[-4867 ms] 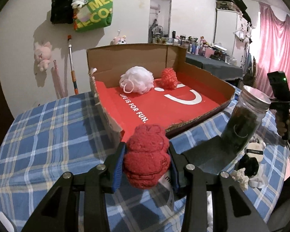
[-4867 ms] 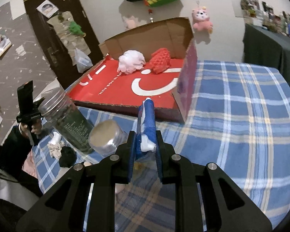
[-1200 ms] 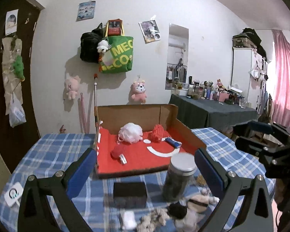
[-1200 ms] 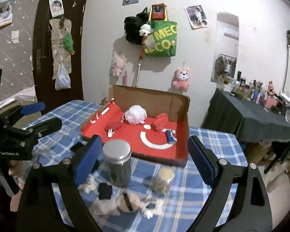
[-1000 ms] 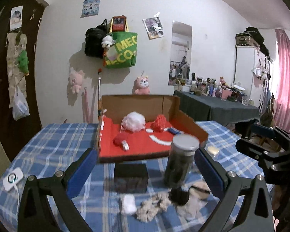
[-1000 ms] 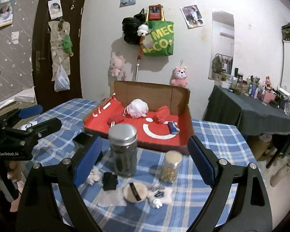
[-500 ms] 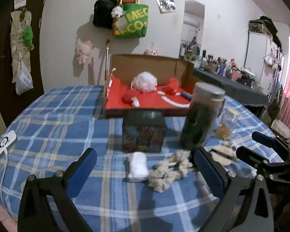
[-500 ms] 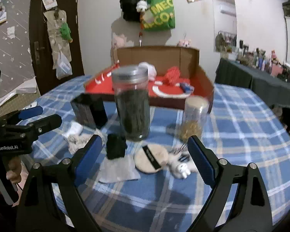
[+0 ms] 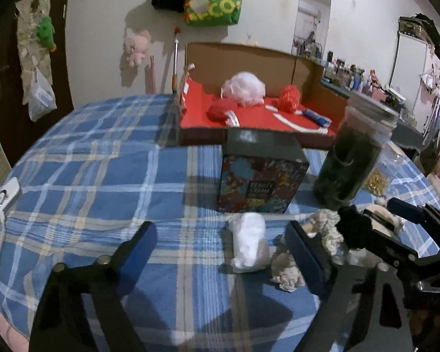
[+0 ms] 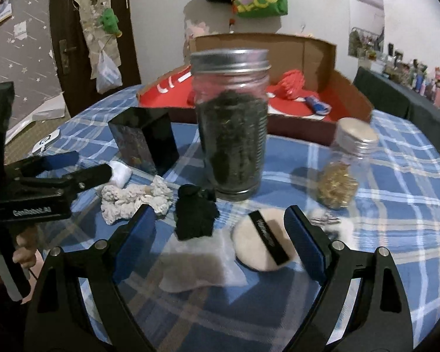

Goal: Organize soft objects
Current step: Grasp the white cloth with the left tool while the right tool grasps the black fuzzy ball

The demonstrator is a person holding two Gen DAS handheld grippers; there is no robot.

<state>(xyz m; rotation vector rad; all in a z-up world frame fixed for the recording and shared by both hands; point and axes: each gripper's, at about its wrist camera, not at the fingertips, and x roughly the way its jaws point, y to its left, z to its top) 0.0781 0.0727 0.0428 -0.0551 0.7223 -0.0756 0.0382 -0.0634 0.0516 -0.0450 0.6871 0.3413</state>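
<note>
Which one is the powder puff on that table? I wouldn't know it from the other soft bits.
Start at the tall glass jar of dark leaves with a metal lid on the blue checked tablecloth. Just in front of it, to the right, lies the round beige powder puff. Unlike the crumpled black cloth beside it, it is flat, with a black ribbon band across it.

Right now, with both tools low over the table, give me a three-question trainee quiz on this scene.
1. True or false: the left tool holds the white roll.
2. What lies between the right tool's open jaws? A) black cloth and round puff B) small jar C) patterned box
3. Where is the pink mesh ball?

Key: 1 false, jaws open around it. 2 A. 3 in the red box.
</note>
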